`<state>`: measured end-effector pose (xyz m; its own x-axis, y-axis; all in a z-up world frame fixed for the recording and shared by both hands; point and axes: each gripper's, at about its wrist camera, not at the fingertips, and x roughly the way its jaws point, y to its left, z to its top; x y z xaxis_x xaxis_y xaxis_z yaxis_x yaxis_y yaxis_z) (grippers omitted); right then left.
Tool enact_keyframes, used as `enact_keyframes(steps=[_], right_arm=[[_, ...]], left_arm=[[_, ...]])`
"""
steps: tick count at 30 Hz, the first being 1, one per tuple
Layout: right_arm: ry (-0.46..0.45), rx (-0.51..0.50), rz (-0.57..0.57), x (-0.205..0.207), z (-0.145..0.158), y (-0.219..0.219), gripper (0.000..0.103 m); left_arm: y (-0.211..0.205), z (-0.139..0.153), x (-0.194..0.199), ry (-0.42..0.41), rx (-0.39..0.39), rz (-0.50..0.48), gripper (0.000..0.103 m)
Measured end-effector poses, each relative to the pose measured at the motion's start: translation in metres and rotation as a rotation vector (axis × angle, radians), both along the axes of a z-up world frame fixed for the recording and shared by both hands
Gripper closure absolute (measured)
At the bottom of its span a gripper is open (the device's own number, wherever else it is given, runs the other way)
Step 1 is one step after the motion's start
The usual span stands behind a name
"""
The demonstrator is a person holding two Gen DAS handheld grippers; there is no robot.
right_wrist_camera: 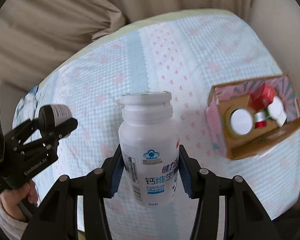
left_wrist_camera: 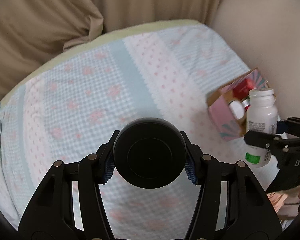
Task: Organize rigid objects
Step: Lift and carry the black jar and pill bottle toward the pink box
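Gripping a dark round-bottomed jar at the bottom centre of the left wrist view, the left gripper has its blue-padded fingers pressed against the jar's sides above a bed covered in a pale blue and pink patterned sheet. At the right edge of that view, the right gripper clamps a white calcium bottle around its middle. Seen from the right wrist view, the white calcium bottle stands upright at the centre, cap up, with the fingers closed on its label; the left gripper appears at the lower left, held by a person's hand. A pink cardboard box sits on the bed at the right of the frame, open side showing white-capped containers and a red item inside. Beige curtains fill the upper left.
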<state>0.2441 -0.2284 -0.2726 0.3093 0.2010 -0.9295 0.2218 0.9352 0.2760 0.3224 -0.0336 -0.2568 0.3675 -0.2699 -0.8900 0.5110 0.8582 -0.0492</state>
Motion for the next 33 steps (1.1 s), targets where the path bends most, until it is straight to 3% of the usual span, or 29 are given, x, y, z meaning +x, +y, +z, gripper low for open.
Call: enact_keyframes(steps=[8,17,24,33], right_arm=[[-0.045,0.042,0.101,-0.023,0.037,-0.059,0.057],[-0.063,0.063,0.233,-0.035,0.046,-0.144,0.057],[-0.043,0.028,0.249,-0.032,0.038,-0.215,0.057],[0.052,0.051,0.166,-0.013,-0.018,-0.291,0.057]], left_arm=[[-0.053,0.041,-0.046,-0.051,-0.011,0.103,0.05],[-0.138,0.046,-0.077,-0.018,-0.046,0.209,0.05],[-0.199,0.025,-0.084,0.021,-0.056,0.228,0.05],[-0.273,-0.038,-0.062,0.118,-0.027,0.189,0.05]])
